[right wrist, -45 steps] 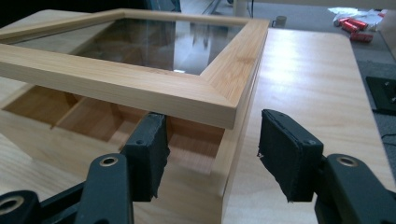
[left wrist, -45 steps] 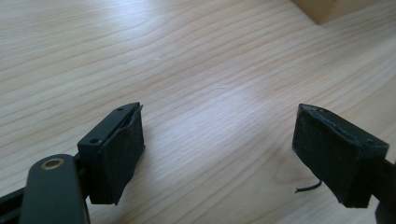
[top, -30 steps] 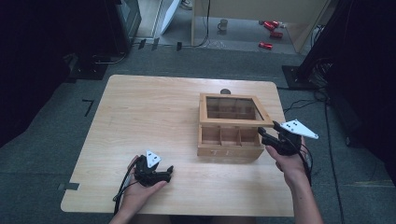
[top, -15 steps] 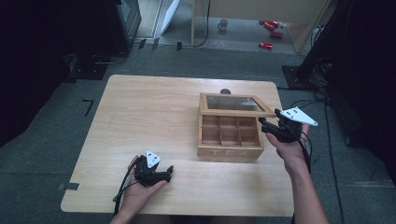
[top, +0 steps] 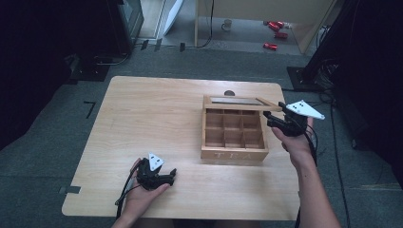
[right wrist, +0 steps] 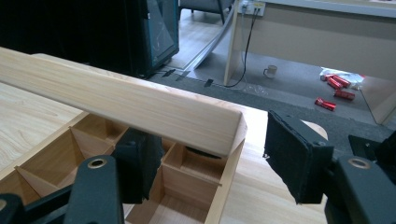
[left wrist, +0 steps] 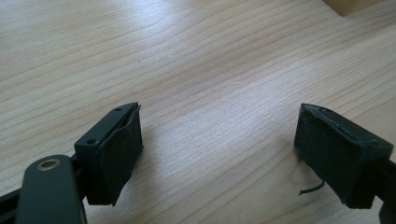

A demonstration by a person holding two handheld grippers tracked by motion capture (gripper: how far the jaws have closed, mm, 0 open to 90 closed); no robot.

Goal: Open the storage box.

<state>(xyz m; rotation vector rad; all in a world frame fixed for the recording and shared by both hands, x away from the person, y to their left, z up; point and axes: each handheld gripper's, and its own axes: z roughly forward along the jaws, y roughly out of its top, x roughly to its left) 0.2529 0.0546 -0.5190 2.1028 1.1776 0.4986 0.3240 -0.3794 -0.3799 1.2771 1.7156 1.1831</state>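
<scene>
One hinged glass-paned lid (top: 236,101) of the partitioned wooden tea box (top: 234,154), near the tabletop's right edge, is half raised. Right gripper (right wrist: 205,154) straddles its front corner: jaws just closing a bit, one pad under, other clear, no clamp. Lift in an arc about the rear hinge, no side push. Left gripper (left wrist: 218,154) gapes empty near the front edge; it could brace the box.

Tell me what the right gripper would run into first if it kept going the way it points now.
Most likely the raised wooden lid of the compartmented wooden tea box. In the right gripper view the right gripper straddles the lid's near corner, one jaw under it, one beside it. Depth is hard to judge, so contact may already be close.
</scene>
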